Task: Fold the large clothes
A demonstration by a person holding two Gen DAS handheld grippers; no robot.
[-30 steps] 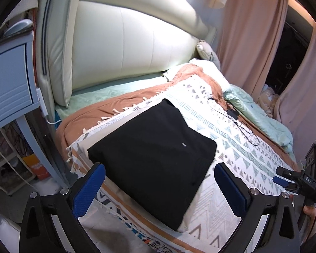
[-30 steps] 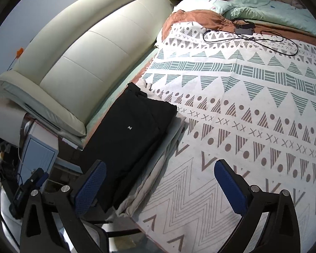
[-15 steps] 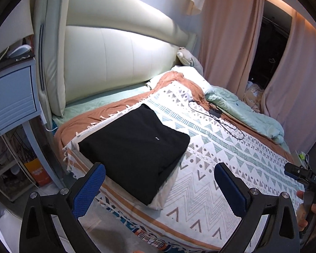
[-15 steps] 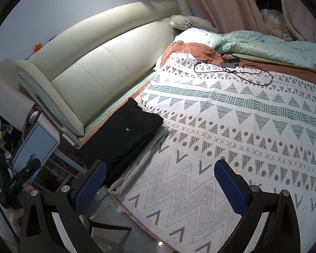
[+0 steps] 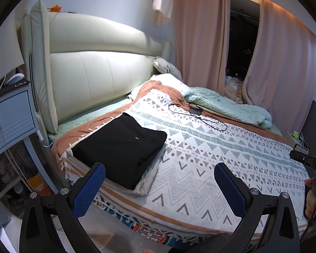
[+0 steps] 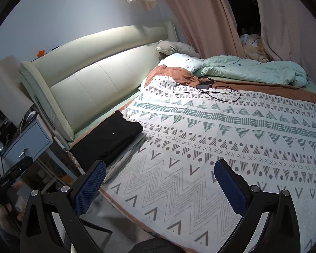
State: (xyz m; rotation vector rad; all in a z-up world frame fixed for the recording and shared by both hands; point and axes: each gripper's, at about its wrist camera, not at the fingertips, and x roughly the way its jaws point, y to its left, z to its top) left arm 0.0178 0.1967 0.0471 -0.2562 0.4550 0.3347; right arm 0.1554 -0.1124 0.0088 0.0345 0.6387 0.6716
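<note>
Bed's patterned blanket holds the folded black garment near the edge, both grippers' fingers released and empty, so a bump could slide it off.

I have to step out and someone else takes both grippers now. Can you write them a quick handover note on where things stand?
Left gripper: open, empty, held off the near edge of the bed.
Right gripper: open, empty, also clear of the bed.
Black garment: folded into a neat rectangle, lying on a folded light-coloured cloth at the headboard-side corner of the patterned blanket.
Done: the black piece looks fully folded.
Left: no other unfolded clothes show on the blanket; a black cable with adapter lies further up. Check for the next item.
</note>
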